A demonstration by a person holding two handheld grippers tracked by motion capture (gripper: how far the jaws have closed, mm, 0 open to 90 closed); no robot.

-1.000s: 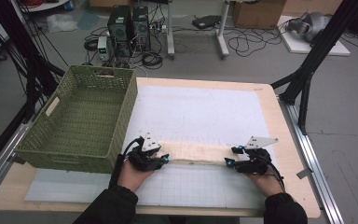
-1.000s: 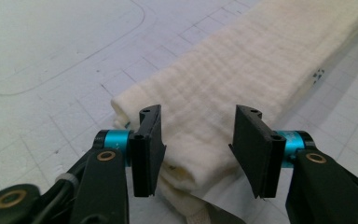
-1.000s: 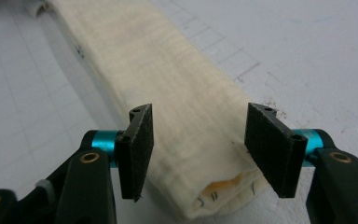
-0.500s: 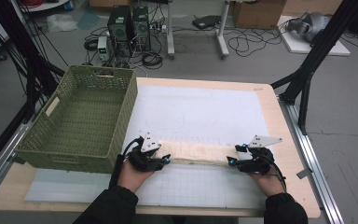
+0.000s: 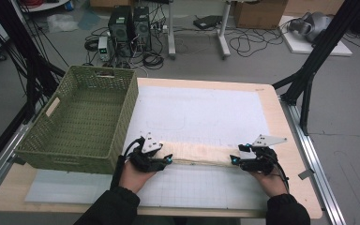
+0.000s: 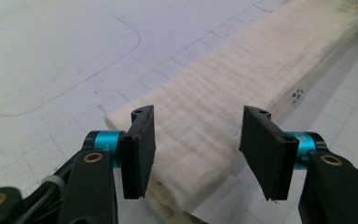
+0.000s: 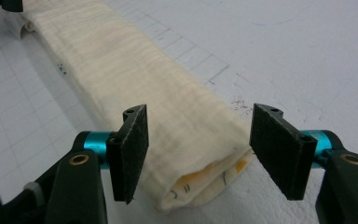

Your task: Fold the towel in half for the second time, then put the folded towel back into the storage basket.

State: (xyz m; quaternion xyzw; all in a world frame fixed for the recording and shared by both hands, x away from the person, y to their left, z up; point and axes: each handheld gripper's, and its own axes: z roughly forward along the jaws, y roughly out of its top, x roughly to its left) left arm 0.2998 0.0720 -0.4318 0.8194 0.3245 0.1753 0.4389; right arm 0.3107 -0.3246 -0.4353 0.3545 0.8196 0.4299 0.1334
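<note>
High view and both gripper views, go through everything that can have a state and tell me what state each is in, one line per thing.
Folded cloth: folded into a long narrow strip, lying flat on the white mat.
Left tongs: open, jaws on either side of one end of the cloth, pads not pressing it.
Right tongs: open, jaws on either side of the other end, pads not pressing it.
Green basket: upright, empty, on the table's left.

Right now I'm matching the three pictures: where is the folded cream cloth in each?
High view: the folded cloth lies low centre, between the two grippers.
Left gripper view: running from lower centre to top right.
Right gripper view: running from top left to lower centre.
Shared landmark: the white grid mat.
</note>
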